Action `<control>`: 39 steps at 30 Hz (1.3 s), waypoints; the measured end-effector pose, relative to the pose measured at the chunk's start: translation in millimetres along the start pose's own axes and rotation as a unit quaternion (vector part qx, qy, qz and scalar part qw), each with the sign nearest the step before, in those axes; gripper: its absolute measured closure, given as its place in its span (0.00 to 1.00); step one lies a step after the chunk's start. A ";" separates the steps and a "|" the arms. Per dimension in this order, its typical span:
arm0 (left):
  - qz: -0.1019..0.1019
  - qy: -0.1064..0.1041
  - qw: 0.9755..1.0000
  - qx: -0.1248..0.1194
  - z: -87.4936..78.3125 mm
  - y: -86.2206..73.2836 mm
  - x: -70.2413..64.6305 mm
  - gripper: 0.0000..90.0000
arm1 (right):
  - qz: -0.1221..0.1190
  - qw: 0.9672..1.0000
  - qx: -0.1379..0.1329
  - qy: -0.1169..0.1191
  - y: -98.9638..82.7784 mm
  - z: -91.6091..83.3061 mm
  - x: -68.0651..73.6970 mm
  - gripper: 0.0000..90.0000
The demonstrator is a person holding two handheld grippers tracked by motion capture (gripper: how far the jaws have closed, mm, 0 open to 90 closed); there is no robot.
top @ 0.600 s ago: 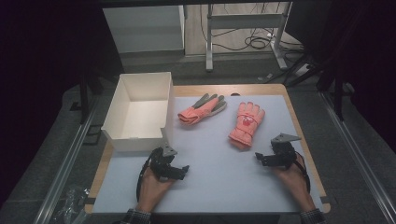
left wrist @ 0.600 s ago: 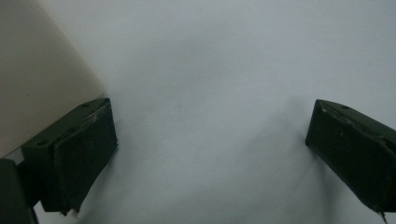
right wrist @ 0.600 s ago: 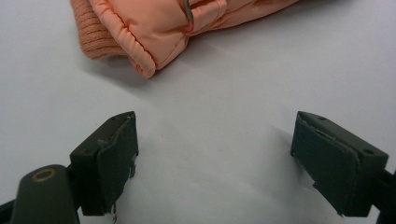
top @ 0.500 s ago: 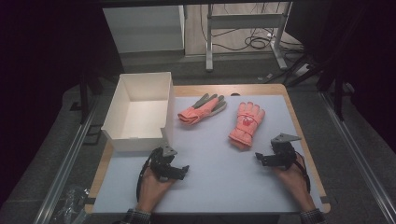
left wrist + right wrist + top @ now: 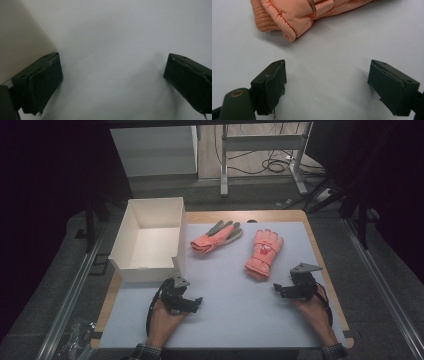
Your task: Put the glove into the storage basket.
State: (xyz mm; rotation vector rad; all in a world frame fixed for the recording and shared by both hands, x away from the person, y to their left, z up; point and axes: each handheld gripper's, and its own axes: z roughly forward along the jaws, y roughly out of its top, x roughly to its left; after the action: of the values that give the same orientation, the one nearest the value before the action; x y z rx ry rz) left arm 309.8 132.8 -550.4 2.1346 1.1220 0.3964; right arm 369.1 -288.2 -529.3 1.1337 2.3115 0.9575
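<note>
1. A table (image 5: 235, 320) with a pale grey mat fills the high view. A person's two hands come in from the near edge, each holding a two-jaw gripper low over the mat.
2. An open white box (image 5: 150, 240) stands at the far left of the table and looks empty.
3. Two salmon-pink gloves lie on the mat to the right of the box. The right glove (image 5: 263, 252) lies back up, with its fingers pointing away from the person and its knitted cuff toward them. The left glove (image 5: 216, 237) lies slanted, its grey fingers pointing up and to the right.
4. The right gripper (image 5: 286, 291) is the nearer tool to a glove. The right glove's cuff lies just ahead of its tips and slightly to the left, and the glove's long axis runs away from the person. Its jaws stand wide apart with nothing between them.
5. The left gripper (image 5: 192, 304) rests just in front of the box's near wall, well apart from both gloves. Its jaws are also spread wide and empty.
6. In the right gripper view, the right glove (image 5: 312, 15) is cut off at the top edge, so its fingers are hidden. The left gripper view is blurred, with bare mat and a cream wall of the box (image 5: 20, 42).
</note>
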 end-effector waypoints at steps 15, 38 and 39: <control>0.000 0.000 1.000 0.000 0.0 0.0 -0.1 0.02 | 0.008 1.000 0.003 0.015 14.8 -6.8 -9.2 0.44; 0.004 0.000 1.000 0.003 -0.5 0.0 0.5 0.02 | -0.015 0.998 -0.011 0.058 116.9 19.0 -18.7 0.76; 0.004 0.000 1.000 0.003 -0.5 0.0 0.5 0.02 | -0.017 0.998 -0.010 0.058 121.0 23.0 -17.8 0.74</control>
State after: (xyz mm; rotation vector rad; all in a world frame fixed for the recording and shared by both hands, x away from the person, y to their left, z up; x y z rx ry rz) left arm 309.8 133.4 -550.0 2.1448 1.1168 0.3975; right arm 458.1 -240.1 -456.9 1.0545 2.3974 1.0572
